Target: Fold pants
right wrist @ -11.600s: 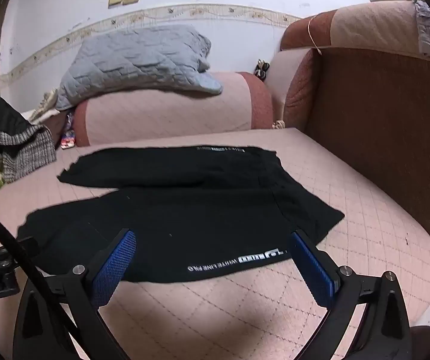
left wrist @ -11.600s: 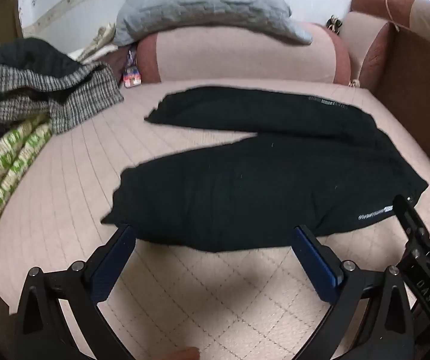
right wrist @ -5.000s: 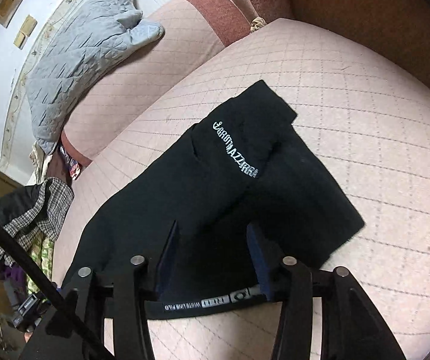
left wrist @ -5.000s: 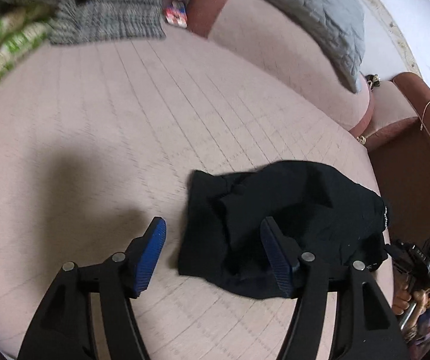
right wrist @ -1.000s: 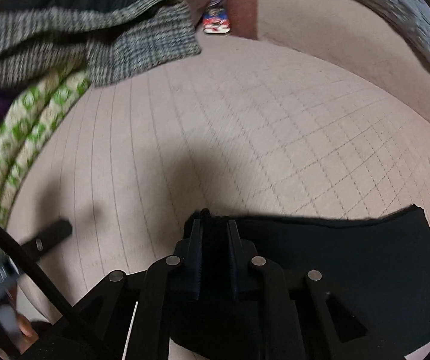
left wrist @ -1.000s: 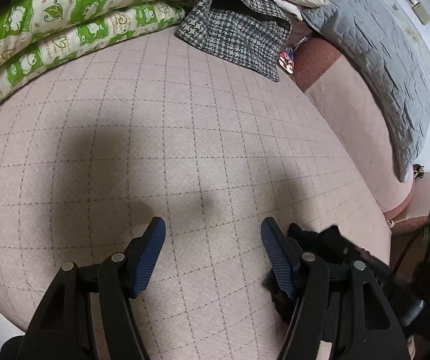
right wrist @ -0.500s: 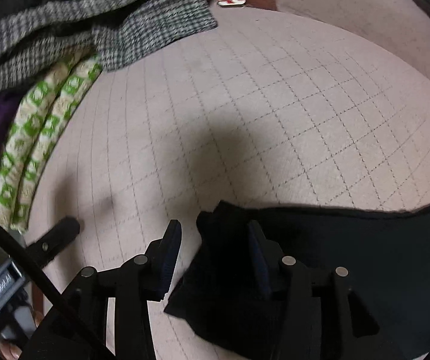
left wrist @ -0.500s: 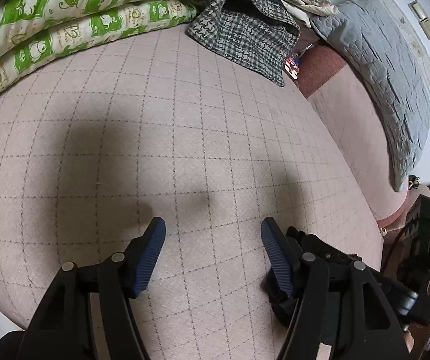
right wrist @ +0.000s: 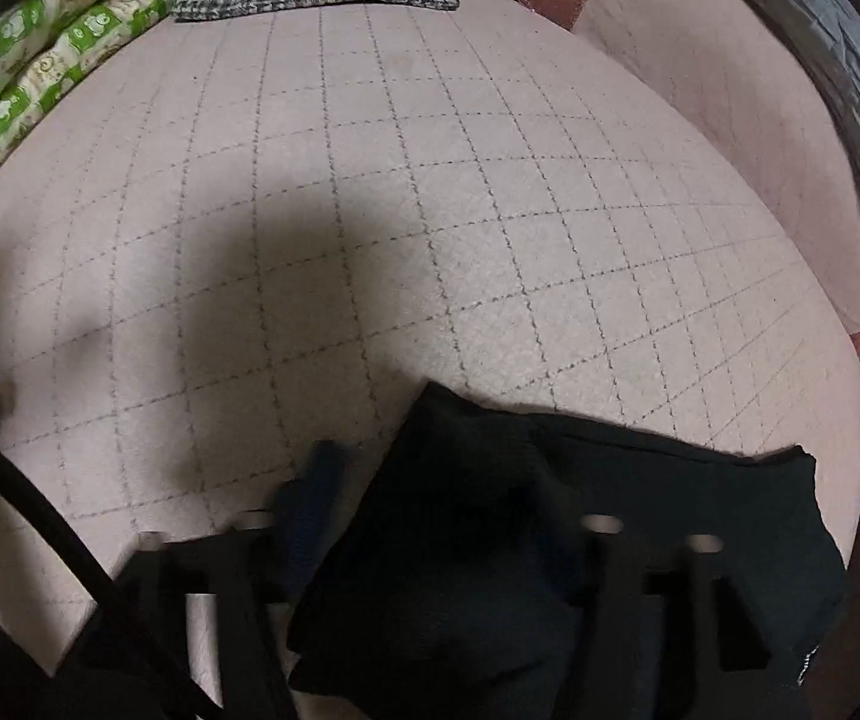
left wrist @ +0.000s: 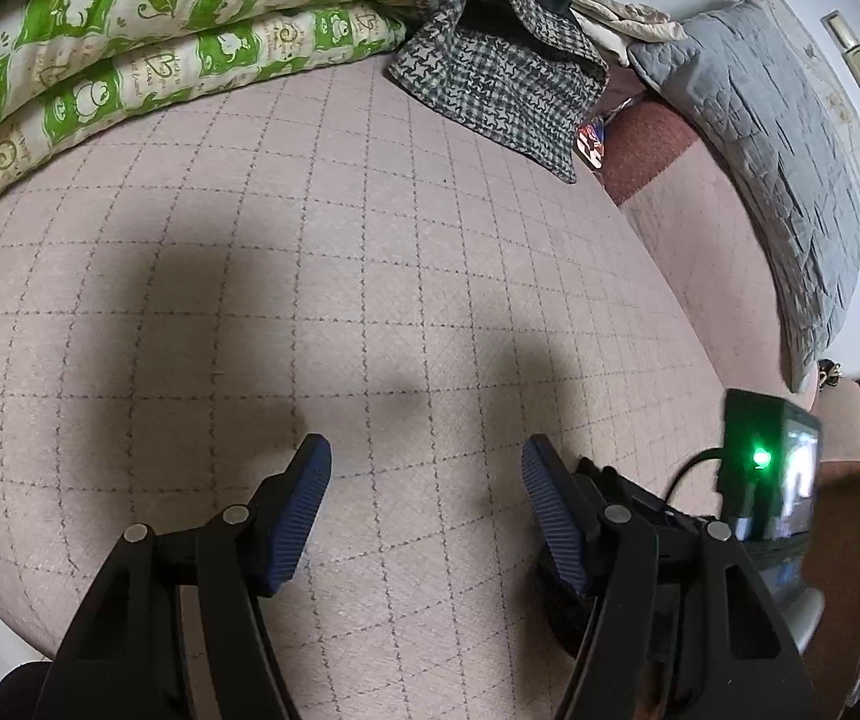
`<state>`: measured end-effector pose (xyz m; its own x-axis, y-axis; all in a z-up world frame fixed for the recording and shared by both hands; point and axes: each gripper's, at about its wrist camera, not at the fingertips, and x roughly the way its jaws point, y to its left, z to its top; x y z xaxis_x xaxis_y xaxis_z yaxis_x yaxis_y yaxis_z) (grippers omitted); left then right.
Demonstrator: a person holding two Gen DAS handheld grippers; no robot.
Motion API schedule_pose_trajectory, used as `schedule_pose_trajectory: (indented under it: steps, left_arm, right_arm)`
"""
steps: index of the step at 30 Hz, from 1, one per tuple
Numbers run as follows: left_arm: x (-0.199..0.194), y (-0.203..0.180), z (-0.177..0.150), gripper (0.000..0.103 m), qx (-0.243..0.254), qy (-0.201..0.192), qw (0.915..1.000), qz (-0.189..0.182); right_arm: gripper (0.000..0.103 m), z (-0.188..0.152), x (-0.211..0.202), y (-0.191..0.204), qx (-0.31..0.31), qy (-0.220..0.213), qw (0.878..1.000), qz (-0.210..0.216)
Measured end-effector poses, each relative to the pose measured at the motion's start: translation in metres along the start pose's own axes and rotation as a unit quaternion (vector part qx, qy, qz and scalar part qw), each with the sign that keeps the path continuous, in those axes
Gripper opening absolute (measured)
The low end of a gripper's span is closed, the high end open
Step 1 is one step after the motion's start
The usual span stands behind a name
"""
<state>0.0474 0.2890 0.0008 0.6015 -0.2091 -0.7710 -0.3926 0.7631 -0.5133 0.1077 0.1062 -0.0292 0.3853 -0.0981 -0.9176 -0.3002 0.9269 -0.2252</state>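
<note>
- The left tongs (left wrist: pixel 423 504) stand open, their 2 blue pads (left wrist: pixel 303 504) spread wide over bare quilted cover (left wrist: pixel 369 276), holding nothing.
- The right tongs (right wrist: pixel 430 528) are blurred in their own view, but the 2 arms sit well apart with the black pants (right wrist: pixel 550 540) lying between and over them, so they read as open and not pinching cloth.
- The pants lie as a compact dark bundle right at the right tongs' tips and spreading off to their right side; nothing of them reaches the cover ahead of the tongs.
- From the left tongs, only a dark edge shows just beyond the right-hand pad, next to the other tool's black box with a green light (left wrist: pixel 760 456). I cannot tell whether that edge is cloth or tool.
- My reading: the folding looks nearly done, and the step in hand is letting go and tidying the bundle.
- To do it well, lift the right tongs straight up and back so the arms do not drag the top layer and undo the fold.
- The near corner of the bundle pokes forward between the arms; a light press there would flatten it.
- Keep the left tongs clear of the bundle's edge, or use 1 pad to steady it.
- The green blanket (left wrist: pixel 129 42) and checked coat (left wrist: pixel 502 90) lie far ahead of both tongs, well out of the way.
</note>
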Motion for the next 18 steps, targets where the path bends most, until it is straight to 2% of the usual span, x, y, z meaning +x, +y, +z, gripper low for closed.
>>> schedule_pose_trajectory:
  steps: [2,5,8,12,16,18]
  left_arm:
    - [0.002,-0.003,-0.003,0.065,0.005,0.005,1.0,-0.003]
    - [0.004,-0.011,-0.013,0.065,0.026,0.016,0.9994,-0.018]
    - [0.007,-0.024,-0.031,0.065,0.068,0.034,0.9966,-0.03]
    - [0.018,-0.044,-0.059,0.065,0.134,0.066,0.9879,-0.044]
    - [0.041,-0.075,-0.082,0.067,0.198,0.114,0.9701,-0.082]
    - [0.045,-0.087,-0.088,0.069,0.225,0.091,0.9684,-0.057]
  right_arm:
    - [0.027,-0.002,-0.003,-0.013,0.007,-0.001,1.0,0.013]
    - [0.025,-0.007,-0.008,-0.048,0.049,-0.013,0.993,0.102]
    - [0.025,-0.008,-0.007,-0.073,0.077,-0.011,0.983,0.166]
    - [0.025,-0.011,-0.005,-0.086,0.095,-0.002,0.976,0.194]
    - [0.025,-0.009,-0.005,-0.089,0.095,0.005,0.973,0.208]
    - [0.025,-0.012,-0.004,-0.091,0.094,0.007,0.972,0.217]
